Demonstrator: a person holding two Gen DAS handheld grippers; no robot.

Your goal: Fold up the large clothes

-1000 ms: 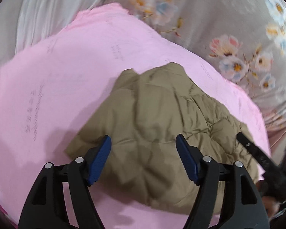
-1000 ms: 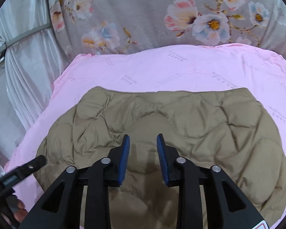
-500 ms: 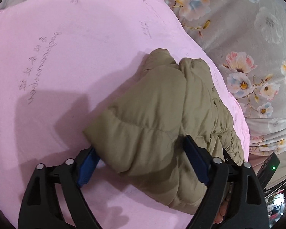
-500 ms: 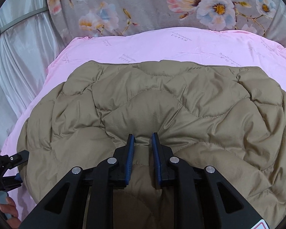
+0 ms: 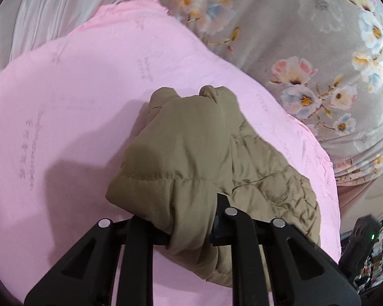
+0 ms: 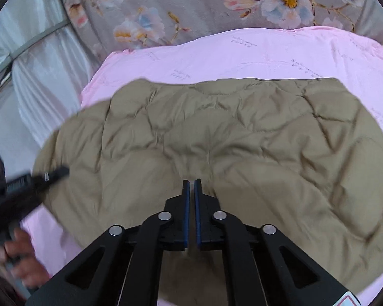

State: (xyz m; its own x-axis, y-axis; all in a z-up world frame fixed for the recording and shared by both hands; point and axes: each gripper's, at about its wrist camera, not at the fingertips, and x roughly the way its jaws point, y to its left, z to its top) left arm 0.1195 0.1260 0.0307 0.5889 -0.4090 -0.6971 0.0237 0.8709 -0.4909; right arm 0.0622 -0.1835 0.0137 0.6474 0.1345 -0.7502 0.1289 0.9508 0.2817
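Left gripper [image 5: 189, 225]: its jaws are closing on a thick fold of the jacket [image 5: 191, 158]; the padded cloth fills the gap and bulges over both fingers, hiding the pads.
Right gripper [image 6: 191, 210]: jaws drawn together, the blue pads [image 6: 197, 216] nearly meeting with only a thin slit between. The tips lie on the jacket [image 6: 242, 153], where the fabric puckers towards them, so a thin pinch of cloth seems caught; I cannot tell how much.
Jacket: khaki, quilted and puffy. In the right wrist view it spreads wide and mostly flat, its far edge straight. In the left wrist view one end is bunched into a rounded lump rising from the jaws, with the rest trailing off to the right.
Sheet [image 5: 63, 102]: pink with faint printed writing; the jacket lies on it, and pink shows on all sides of the jacket.
Floral cloth [image 6: 204, 7]: grey with pink, white and blue blossoms, beyond the far edge of the sheet.
Curtain [image 6: 38, 76]: pale and glossy, hanging in folds to the left of the sheet.
Hand [image 6: 20, 257]: blurred at the lower left of the right wrist view, gripping the dark handle of the other tool.
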